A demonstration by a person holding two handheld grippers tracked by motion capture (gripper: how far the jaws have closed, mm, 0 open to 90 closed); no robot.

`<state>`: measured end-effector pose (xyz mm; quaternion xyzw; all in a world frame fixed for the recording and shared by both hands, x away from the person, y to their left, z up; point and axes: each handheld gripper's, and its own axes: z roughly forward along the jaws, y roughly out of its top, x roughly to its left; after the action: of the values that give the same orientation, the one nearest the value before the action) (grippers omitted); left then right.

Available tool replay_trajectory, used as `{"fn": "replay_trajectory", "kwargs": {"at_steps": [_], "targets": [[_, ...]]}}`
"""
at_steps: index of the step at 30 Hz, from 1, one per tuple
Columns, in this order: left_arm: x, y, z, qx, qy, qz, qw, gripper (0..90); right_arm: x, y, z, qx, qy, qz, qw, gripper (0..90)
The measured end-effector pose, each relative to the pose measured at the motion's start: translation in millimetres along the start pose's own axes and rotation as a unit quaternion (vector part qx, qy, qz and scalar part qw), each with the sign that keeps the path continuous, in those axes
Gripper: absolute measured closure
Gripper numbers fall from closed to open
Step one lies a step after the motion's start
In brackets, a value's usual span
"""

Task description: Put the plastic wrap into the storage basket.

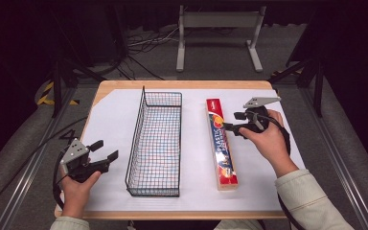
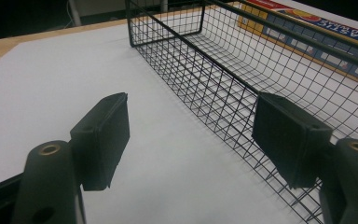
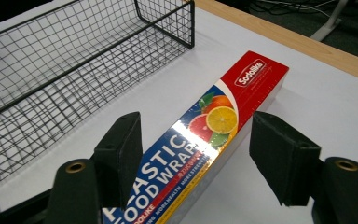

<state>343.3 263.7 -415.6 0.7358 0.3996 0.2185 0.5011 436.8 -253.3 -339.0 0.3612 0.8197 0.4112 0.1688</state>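
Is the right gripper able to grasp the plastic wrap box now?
Probably yes: the right gripper is open, its jaws straddling the plastic wrap box, with nothing between them.

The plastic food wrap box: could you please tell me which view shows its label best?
The right gripper view: the plastic food wrap box lies close, its lettering readable. The high view shows its whole length, small. The left gripper view catches one edge through the wire basket.
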Motion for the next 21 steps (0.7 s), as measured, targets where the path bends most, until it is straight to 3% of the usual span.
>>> {"fn": "replay_trajectory", "kwargs": {"at_steps": [4, 7, 13, 15, 18, 21], "targets": [[0.5, -0.4, -0.5, 0.0, 0.002, -0.001, 1.0, 27.7, 8.0, 3.1, -3.7, 0.003, 0.014, -0.001, 0.9999, 35.8], [-1.1, -1.3, 1.8, 0.005, 0.003, 0.004, 1.0, 27.7, 15.0, 4.8, 1.6, 0.033, 0.015, -0.029, 0.9989, 32.4], [-3.6, -1.3, 3.9, 0.01, 0.002, 0.011, 0.9999, 27.7, 26.6, 4.7, 4.7, 0.046, 0.012, -0.003, 0.9989, 30.1], [-3.5, -1.1, 3.8, 0.011, 0.002, 0.012, 0.9999, 27.7, 29.6, 4.9, 7.6, 0.061, -0.001, -0.004, 0.9981, 32.6], [-3.0, -1.1, 3.4, 0.009, 0.002, 0.011, 0.9999, 27.7, 31.9, 5.0, 13.4, 0.078, 0.007, 0.008, 0.9969, 32.0], [-2.9, -1.2, 3.3, 0.01, 0.001, 0.009, 0.9999, 27.7, 35.8, 5.0, 20.9, 0.087, -0.004, 0.044, 0.9952, 28.9]]}}
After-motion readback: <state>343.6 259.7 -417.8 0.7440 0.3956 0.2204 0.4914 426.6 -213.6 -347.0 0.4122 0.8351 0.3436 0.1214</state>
